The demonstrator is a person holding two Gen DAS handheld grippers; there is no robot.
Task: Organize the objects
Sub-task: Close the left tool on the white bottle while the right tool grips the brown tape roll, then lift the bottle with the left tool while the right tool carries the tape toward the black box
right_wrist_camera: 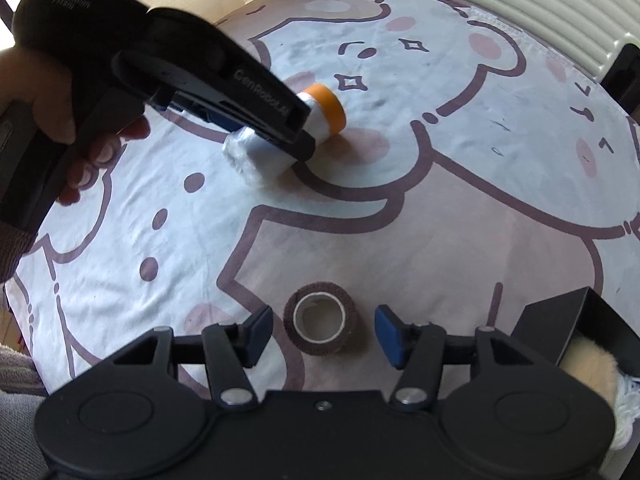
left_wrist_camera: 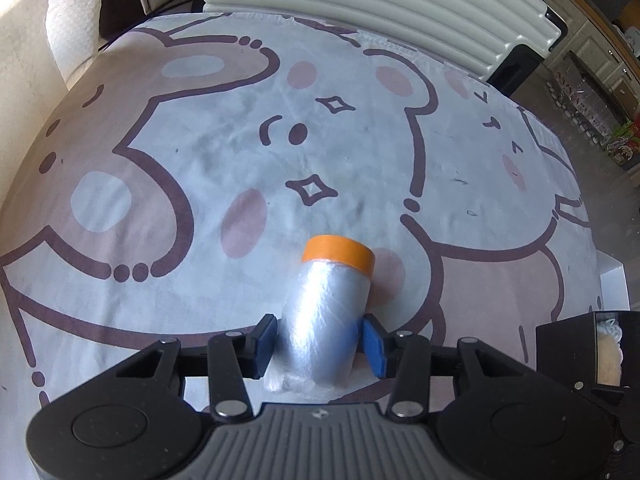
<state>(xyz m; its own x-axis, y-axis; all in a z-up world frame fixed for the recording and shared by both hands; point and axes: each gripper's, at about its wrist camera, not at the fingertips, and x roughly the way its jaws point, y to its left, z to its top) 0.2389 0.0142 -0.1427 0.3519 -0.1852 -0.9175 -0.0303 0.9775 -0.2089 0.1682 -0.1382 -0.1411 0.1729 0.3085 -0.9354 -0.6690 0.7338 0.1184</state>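
A roll of clear plastic film with an orange tape end [left_wrist_camera: 328,300] lies on the bear-print cloth [left_wrist_camera: 200,152]. My left gripper [left_wrist_camera: 320,340] is shut on it, a blue pad pressing each side of the film. The right wrist view shows the same roll [right_wrist_camera: 324,108] under the left gripper [right_wrist_camera: 296,136], which a hand [right_wrist_camera: 52,112] holds. A brown tape roll [right_wrist_camera: 320,346] stands on end on the cloth, hole up. My right gripper [right_wrist_camera: 325,334] is open around it, with a gap between each pad and the roll.
A black box [left_wrist_camera: 568,344] with something cream and fluffy inside sits at the right edge, also seen as the black box [right_wrist_camera: 560,320] beside my right gripper. A white ribbed panel [left_wrist_camera: 360,8] lies past the far edge. A pale cushion [left_wrist_camera: 72,12] is at the far left.
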